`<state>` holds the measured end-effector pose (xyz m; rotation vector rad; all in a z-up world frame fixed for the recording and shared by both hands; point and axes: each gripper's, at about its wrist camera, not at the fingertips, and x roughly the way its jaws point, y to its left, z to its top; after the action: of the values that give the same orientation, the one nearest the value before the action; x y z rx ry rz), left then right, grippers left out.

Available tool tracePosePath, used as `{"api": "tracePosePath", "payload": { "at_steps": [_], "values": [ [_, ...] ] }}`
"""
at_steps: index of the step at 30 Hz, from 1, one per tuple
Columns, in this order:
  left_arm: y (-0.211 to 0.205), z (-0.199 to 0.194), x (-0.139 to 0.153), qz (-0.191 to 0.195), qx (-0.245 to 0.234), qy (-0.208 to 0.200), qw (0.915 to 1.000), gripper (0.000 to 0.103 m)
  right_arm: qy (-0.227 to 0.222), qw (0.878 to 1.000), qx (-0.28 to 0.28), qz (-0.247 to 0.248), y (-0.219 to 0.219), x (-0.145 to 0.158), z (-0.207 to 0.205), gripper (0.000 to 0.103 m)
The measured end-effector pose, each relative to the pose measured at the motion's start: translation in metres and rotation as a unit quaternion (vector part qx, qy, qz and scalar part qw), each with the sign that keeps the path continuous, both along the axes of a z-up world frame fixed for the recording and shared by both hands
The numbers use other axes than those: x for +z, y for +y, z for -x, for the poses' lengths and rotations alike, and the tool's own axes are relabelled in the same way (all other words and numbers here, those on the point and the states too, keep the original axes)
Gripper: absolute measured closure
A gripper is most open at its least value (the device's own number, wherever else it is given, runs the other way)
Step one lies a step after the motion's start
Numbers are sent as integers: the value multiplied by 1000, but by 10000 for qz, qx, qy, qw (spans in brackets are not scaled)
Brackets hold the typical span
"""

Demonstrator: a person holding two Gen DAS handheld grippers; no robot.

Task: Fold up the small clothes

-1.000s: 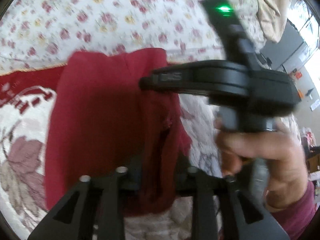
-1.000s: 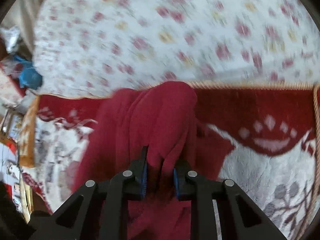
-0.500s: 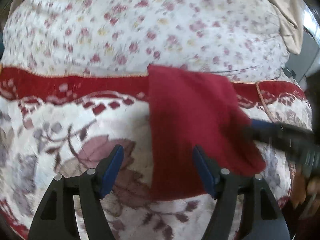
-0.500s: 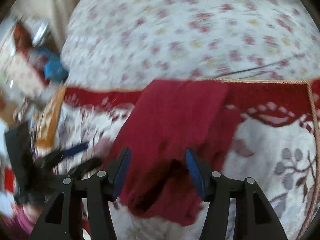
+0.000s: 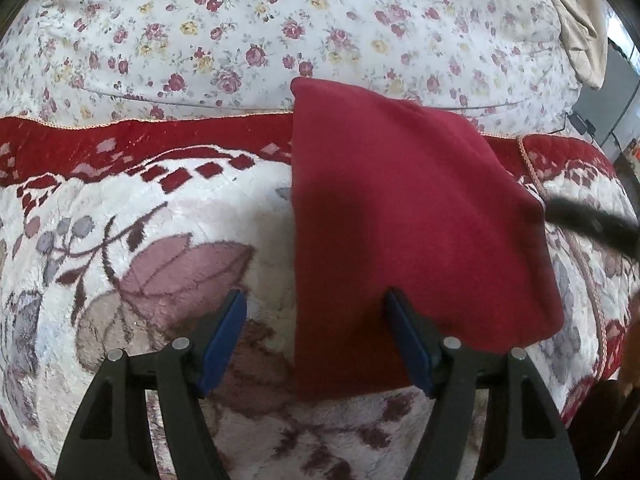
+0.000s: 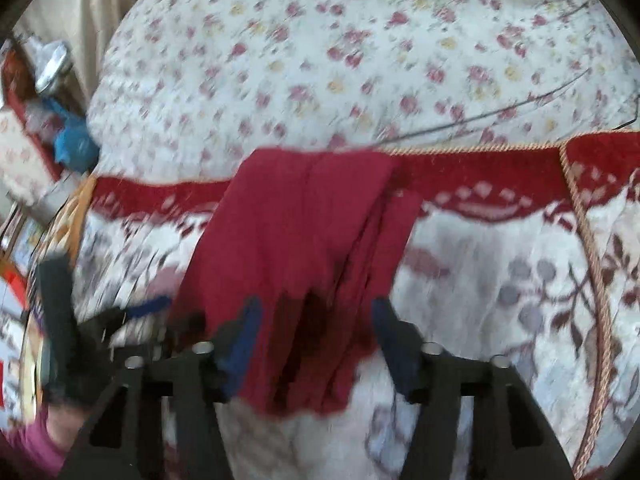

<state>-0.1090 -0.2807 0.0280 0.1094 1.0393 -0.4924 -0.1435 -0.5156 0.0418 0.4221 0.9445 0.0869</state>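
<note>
A dark red garment (image 5: 408, 216) lies folded flat on the patterned blanket, its far edge reaching the floral sheet

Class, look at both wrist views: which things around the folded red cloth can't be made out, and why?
- Right view: motion blur hides the red cloth's layers.
- Left view: right gripper blurred, cut by the edge.
- Right view: shelf clutter blurred, too small.
- Left view: left gripper hides the cloth's near edge.

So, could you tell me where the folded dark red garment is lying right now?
The folded dark red garment lies flat on the plush red-and-white patterned blanket, its far edge reaching the floral sheet; right of centre in the left wrist view.
</note>
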Motion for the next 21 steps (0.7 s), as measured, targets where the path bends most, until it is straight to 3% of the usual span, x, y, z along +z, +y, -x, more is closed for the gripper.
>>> {"api": "tracePosePath", "payload": {
  "at_steps": [1, 2, 3, 4, 7, 11, 13, 16, 20, 21],
  "values": [
    [-1, 0, 0, 2, 0, 3, 10000, 31, 28, 9999, -29, -114, -1, -5, -6, 39],
    [-2, 0, 0, 3, -7, 6, 10000, 31, 88, 9997, -26, -222, 2, -11, -17, 46],
    [-2, -1, 0, 3, -14, 11, 10000, 31, 230, 9995, 123, -151, 10, -19, -27, 78],
    [-1, -1, 1, 12, -17, 27, 10000, 31, 286, 9994, 181, 72, 14, -22, -29, 83],
    [2, -2, 1, 121, 32, 177, 9998, 28, 97, 9989, 214, 406, 16, -16, -14, 83],
    [-2, -4, -2, 107, 23, 170, 9998, 24, 225, 9995, 40, 199, 3, -33, -11, 83],
    [-2, -4, -2, 120, 58, 181, 9997, 24, 145, 9995, 65, 267, 6, -25, -9, 82],
    [-1, -4, -1, 138, 93, 143, 9998, 23, 29, 9994, -65, 346, 7, -8, -1, 75],
    [-1, -4, -1, 117, 104, 130, 9998, 22, -344, 9981, -137, 502, 15, 14, 4, 57],
    [-1, -4, 0, 107, 100, 118, 9998, 22, -433, 9978, -136, 474, 18, 17, 1, 56]
  ]
}}
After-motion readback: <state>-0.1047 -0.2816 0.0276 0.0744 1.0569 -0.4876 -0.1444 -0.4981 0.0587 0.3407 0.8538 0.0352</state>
